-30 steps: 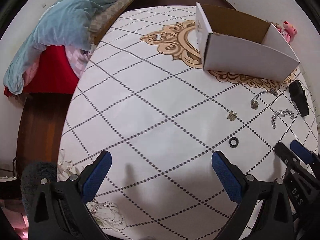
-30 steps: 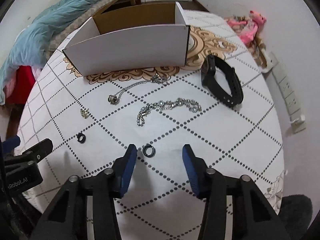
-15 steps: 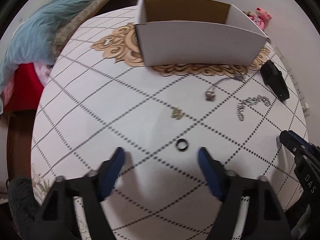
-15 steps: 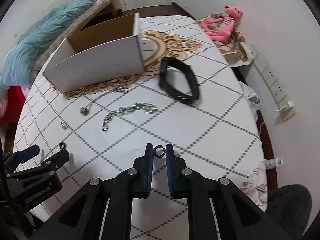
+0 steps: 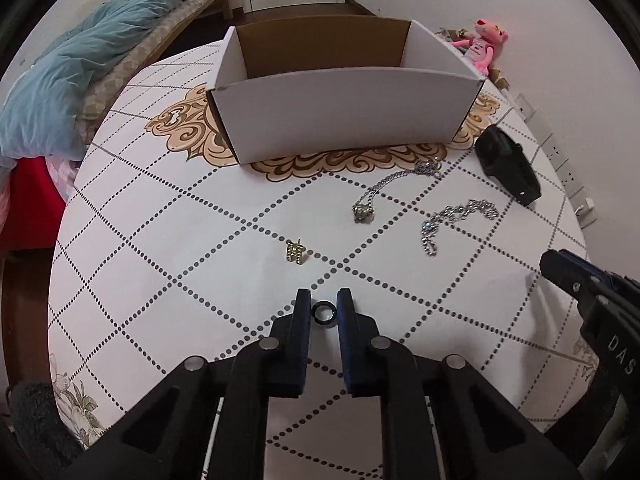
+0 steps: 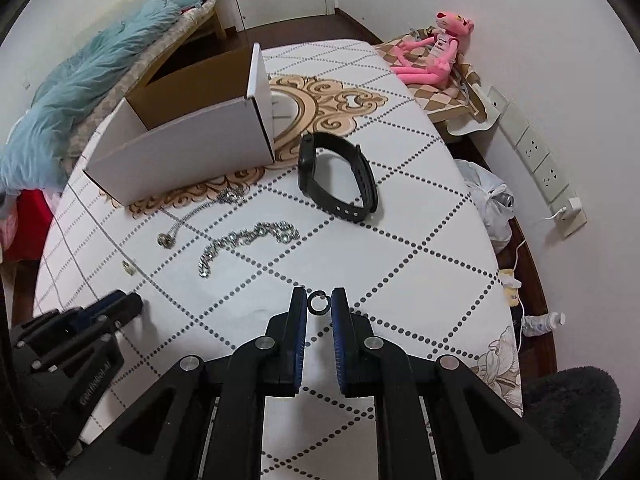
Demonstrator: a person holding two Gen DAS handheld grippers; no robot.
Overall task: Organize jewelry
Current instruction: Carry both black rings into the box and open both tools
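Black and small, a ring (image 5: 324, 313) sits pinched between the two blue-padded fingers of the left gripper (image 5: 324, 312) in the left wrist view, the jaws drawn in close on either side of it. Ahead on the table lie a gold earring (image 5: 295, 251), a pendant necklace (image 5: 394, 192) and a silver chain bracelet (image 5: 456, 220), with a black watch (image 5: 507, 164) off to the right. Behind them stands an open white cardboard box (image 5: 344, 110). The right gripper's fingertip (image 5: 560, 270) shows at the right edge. The tablecloth (image 5: 160, 220) is white with dotted diamond lines and a gold scroll motif; a blue quilt (image 5: 68, 80) lies on a bed to the left.

In the right wrist view, a second black ring (image 6: 319, 304) is clamped the same way at the tips of the right gripper (image 6: 319, 306), its jaws nearly together around it. The bracelet (image 6: 248, 240) and necklace (image 6: 196, 216) lie ahead and left, the watch (image 6: 340, 180) ahead, just beside the box (image 6: 188, 152) corner. The left gripper (image 6: 116, 304) shows low at the left; from here I cannot tell how its jaws stand. A pink plush toy (image 6: 436, 52) sits by the wall near a row of sockets (image 6: 532, 148).
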